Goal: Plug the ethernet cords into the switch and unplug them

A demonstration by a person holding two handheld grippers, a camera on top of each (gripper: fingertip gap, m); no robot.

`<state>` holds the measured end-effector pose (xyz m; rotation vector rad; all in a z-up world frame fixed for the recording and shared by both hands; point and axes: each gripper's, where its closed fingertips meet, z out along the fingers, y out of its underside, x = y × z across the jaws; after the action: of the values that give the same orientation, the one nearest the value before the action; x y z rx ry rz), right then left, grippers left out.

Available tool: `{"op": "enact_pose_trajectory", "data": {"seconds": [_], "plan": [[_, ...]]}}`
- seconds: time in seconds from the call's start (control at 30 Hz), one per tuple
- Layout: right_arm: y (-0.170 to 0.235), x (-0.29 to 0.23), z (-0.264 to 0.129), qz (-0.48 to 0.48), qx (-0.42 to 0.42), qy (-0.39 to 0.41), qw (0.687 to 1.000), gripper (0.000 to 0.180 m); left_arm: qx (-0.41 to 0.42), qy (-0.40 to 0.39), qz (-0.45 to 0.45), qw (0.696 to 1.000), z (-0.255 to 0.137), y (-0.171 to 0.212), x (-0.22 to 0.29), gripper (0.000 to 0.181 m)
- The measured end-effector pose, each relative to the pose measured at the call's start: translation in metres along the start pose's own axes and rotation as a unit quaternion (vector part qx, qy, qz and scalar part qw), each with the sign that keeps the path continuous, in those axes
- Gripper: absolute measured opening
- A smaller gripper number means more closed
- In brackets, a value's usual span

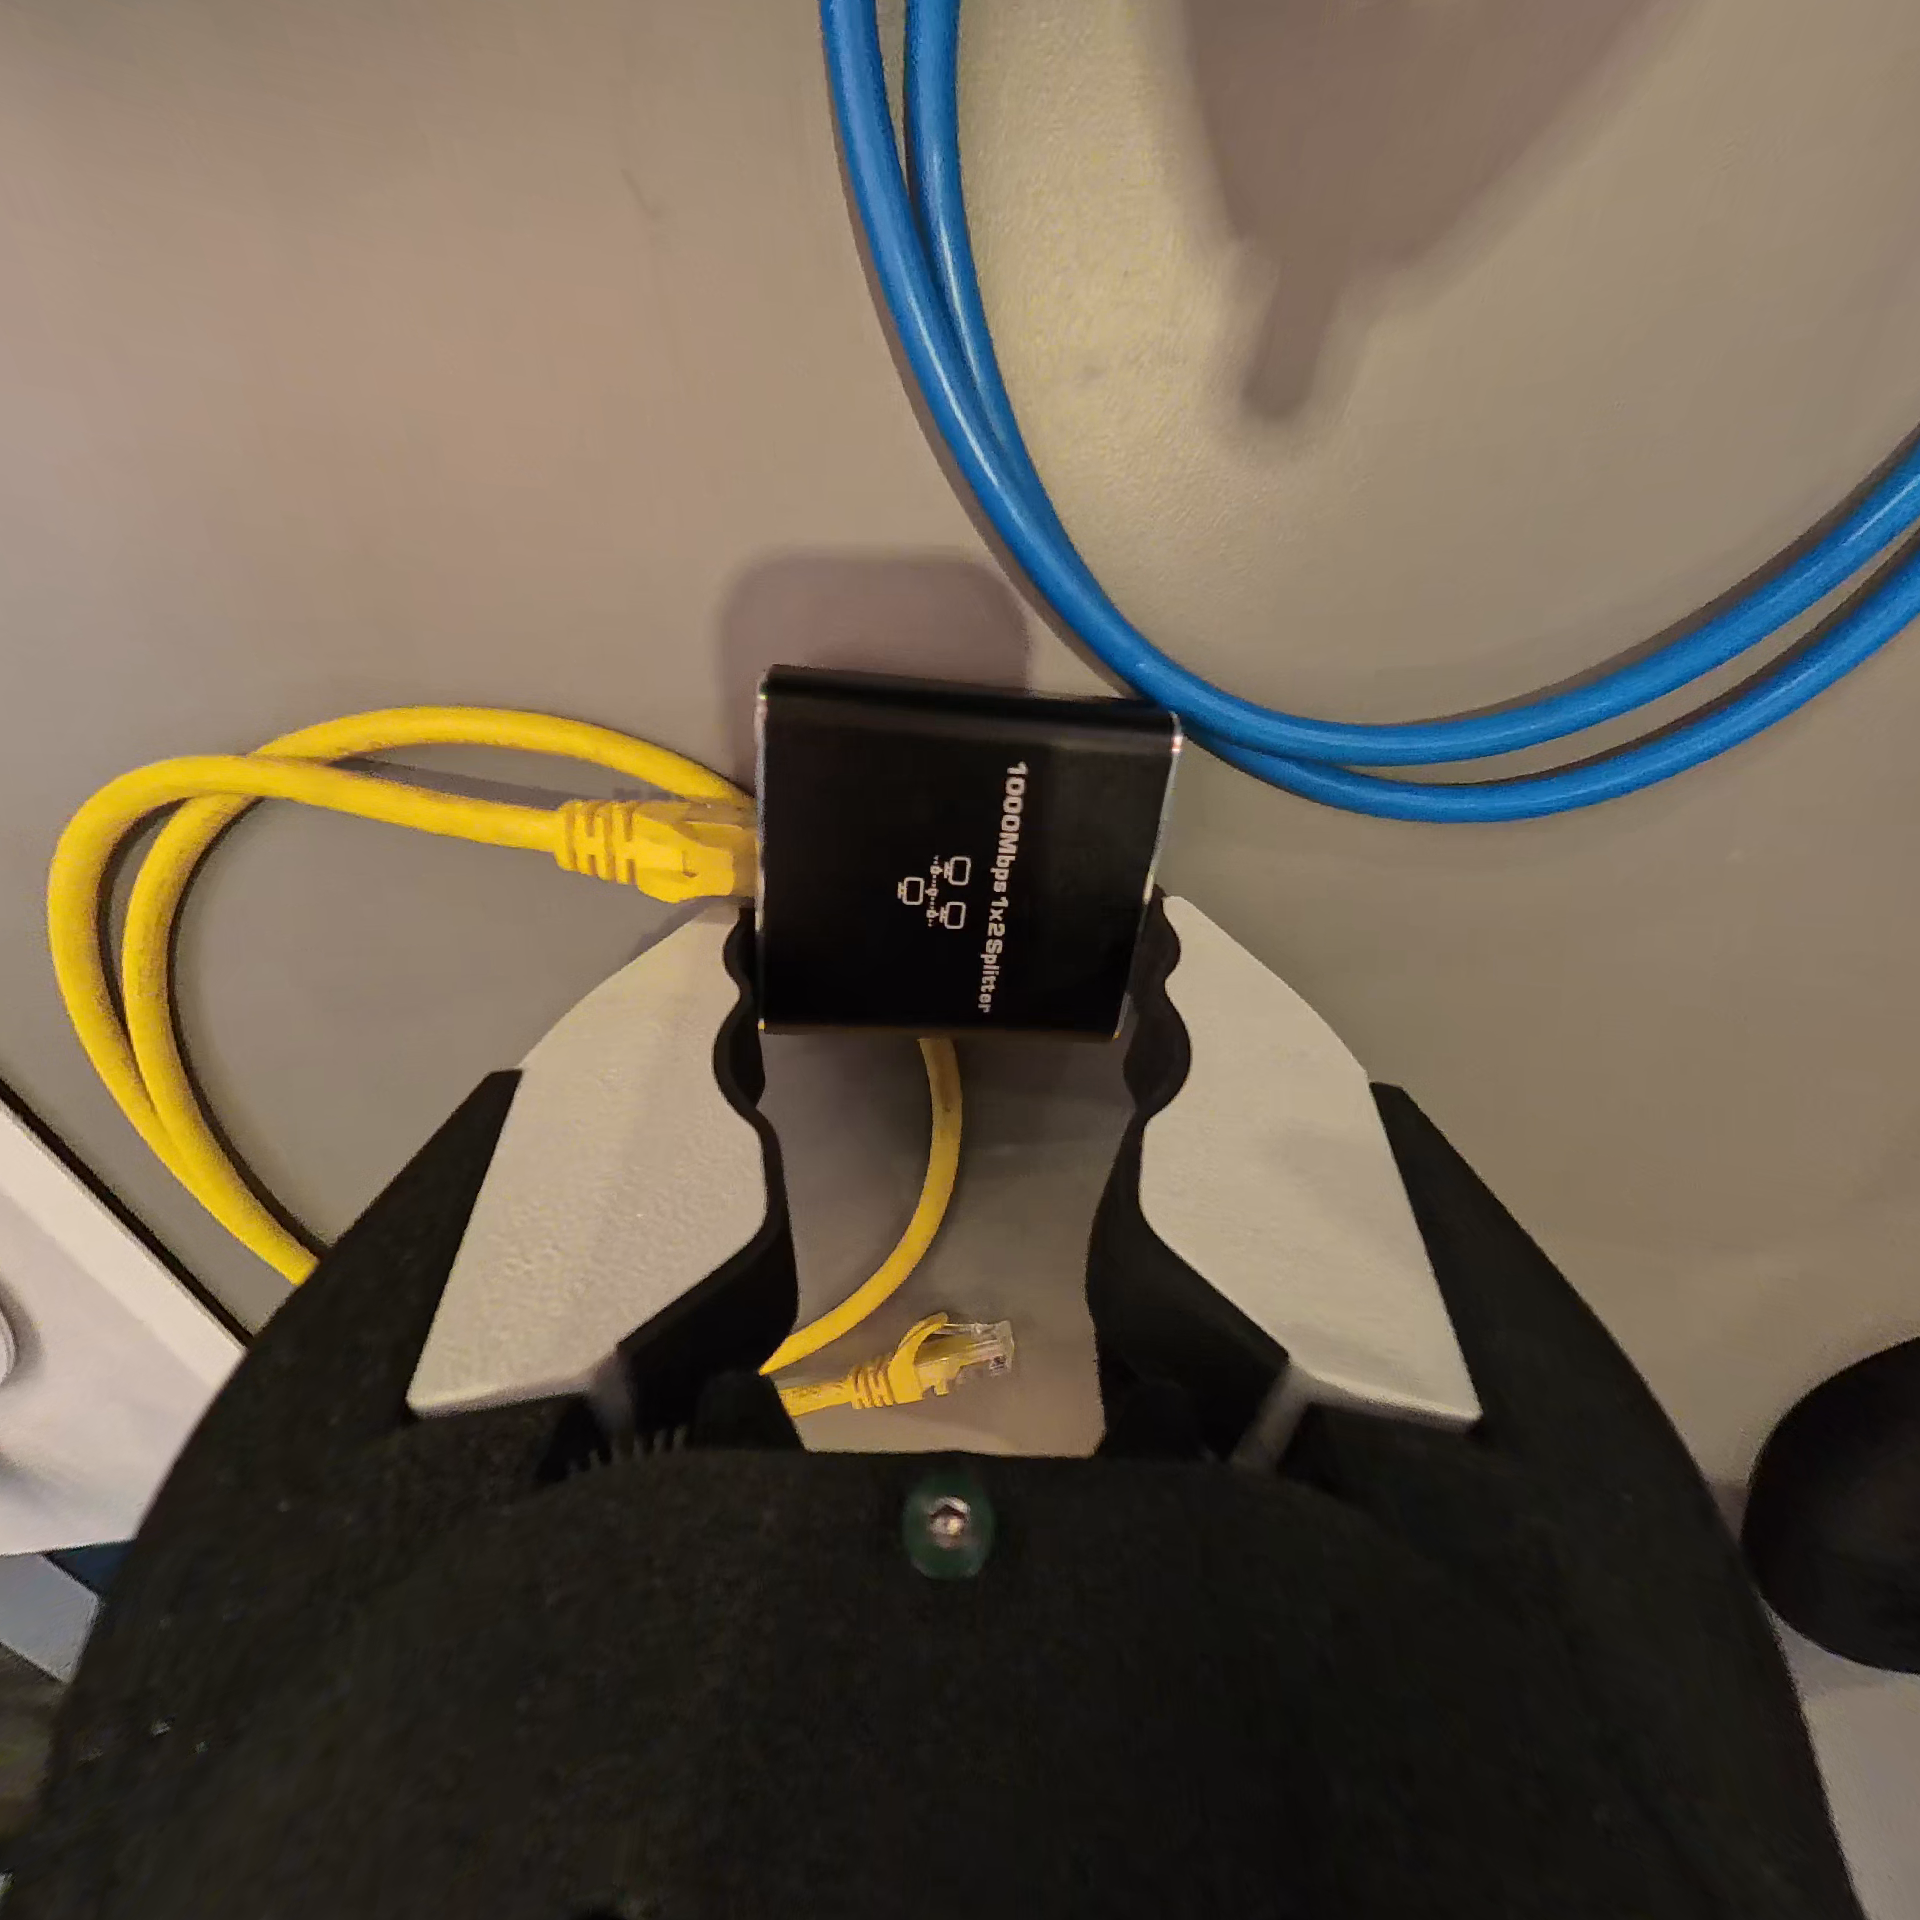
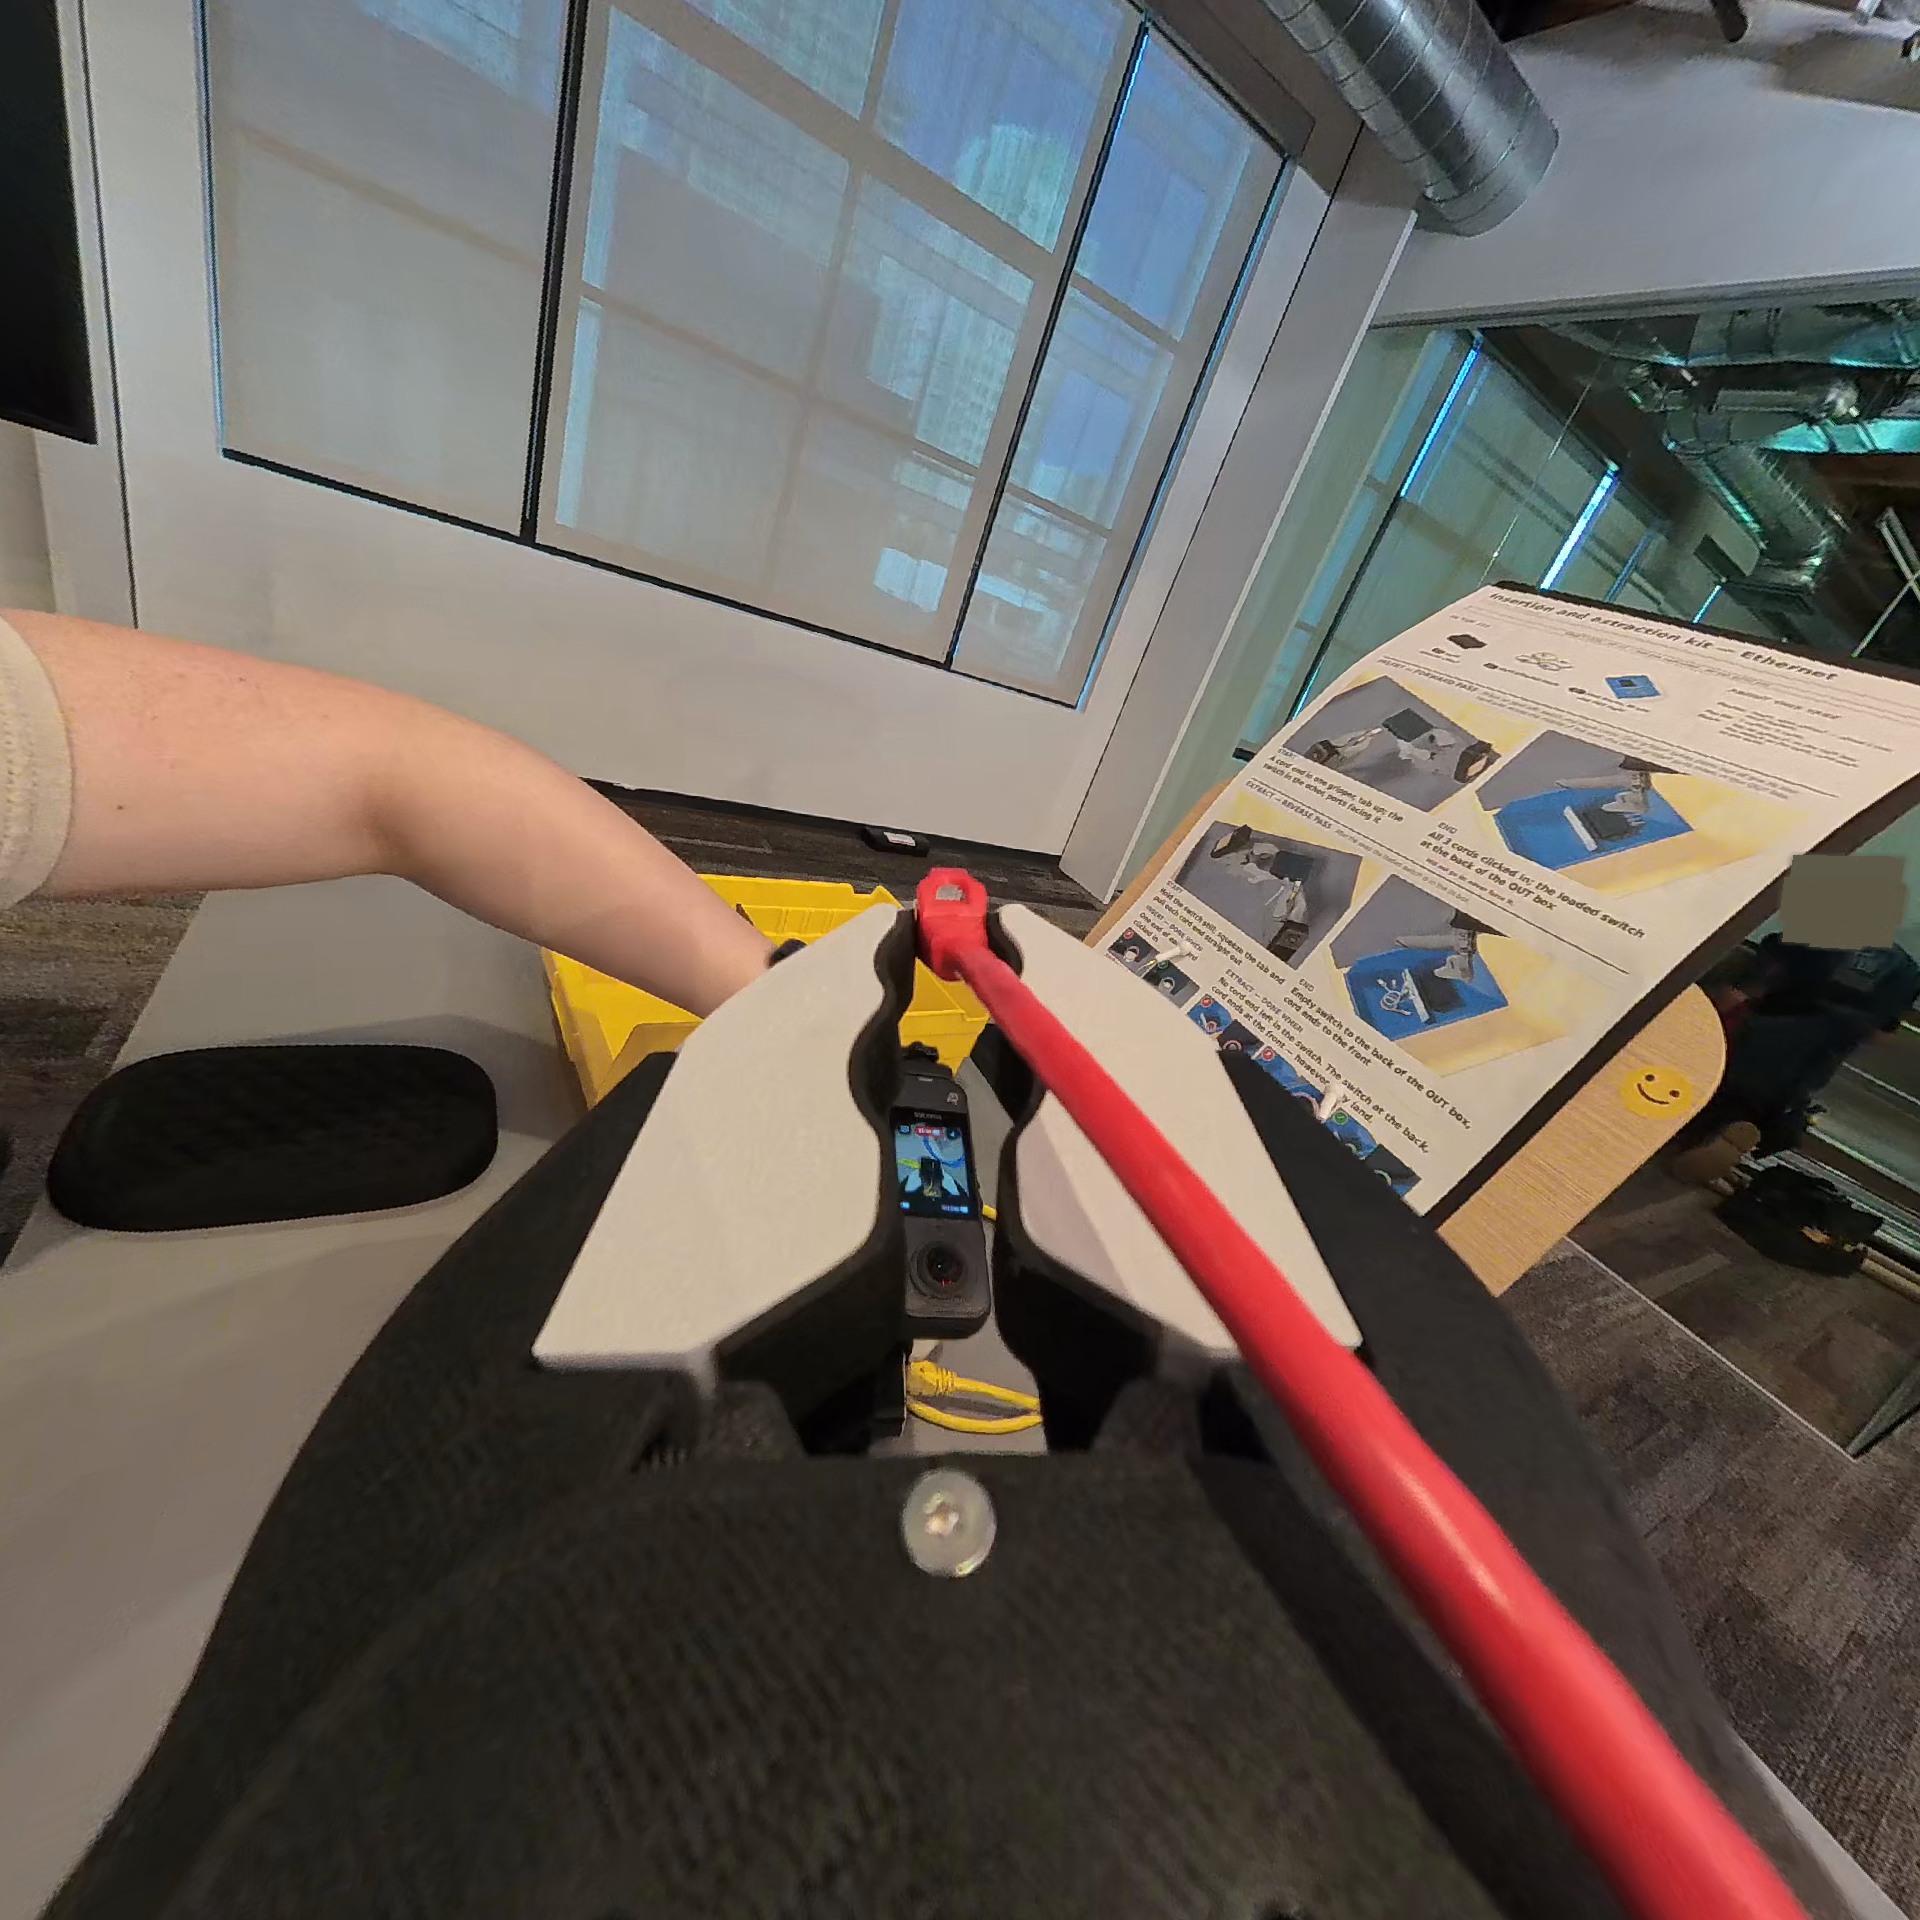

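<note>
A: Black and boxy, the switch (image 1: 961, 857) is seen clamped at its near end between the fingers of the left gripper (image 1: 951, 997), above a grey table (image 1: 416, 416). A yellow cord (image 1: 312, 790) is plugged into its left side; that cord's other plug (image 1: 935, 1366) lies loose on the table between the fingers. A blue cord (image 1: 1039, 520) is looped just beside the switch, its ends out of view.

B: And the right side?

A: A red cord (image 2: 1299, 1330) is pinched by its plug (image 2: 945, 914) between the closed tips of the right gripper (image 2: 943, 940), raised and pointed toward a window. A yellow bin (image 2: 790, 966) and a leaning instruction sheet (image 2: 1558, 831) are seen beyond it.

B: Which step is judged to be in hand?

A: Plugging in, it appears. The red plug must next be brought down, lined up with a free port and pressed straight in while the switch is held steady.
</note>
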<state>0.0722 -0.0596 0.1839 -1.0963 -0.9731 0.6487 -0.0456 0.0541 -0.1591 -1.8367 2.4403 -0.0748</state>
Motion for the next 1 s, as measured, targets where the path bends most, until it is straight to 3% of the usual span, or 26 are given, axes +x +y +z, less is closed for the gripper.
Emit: {"op": "enact_pose_trajectory", "data": {"seconds": [0.43,0.63,0.83,1.0], "plan": [[0.001,0.001,-0.001,0.003,0.003,-0.005,1.0,0.014,0.011,-0.051,-0.039,0.998,-0.003,0.004,-0.009,0.068],[0.002,0.002,0.0,0.003,0.003,-0.003,1.0,0.014,0.057,-0.047,-0.086,0.994,-0.008,-0.002,-0.007,0.068],[0.007,0.003,0.004,0.005,-0.005,-0.004,1.0,0.014,0.179,-0.031,-0.19,0.965,-0.038,-0.024,-0.012,0.068],[0.015,0.009,0.013,0.007,-0.014,0.004,1.0,0.013,0.35,-0.024,-0.259,0.9,-0.091,-0.047,-0.018,0.067]]}}
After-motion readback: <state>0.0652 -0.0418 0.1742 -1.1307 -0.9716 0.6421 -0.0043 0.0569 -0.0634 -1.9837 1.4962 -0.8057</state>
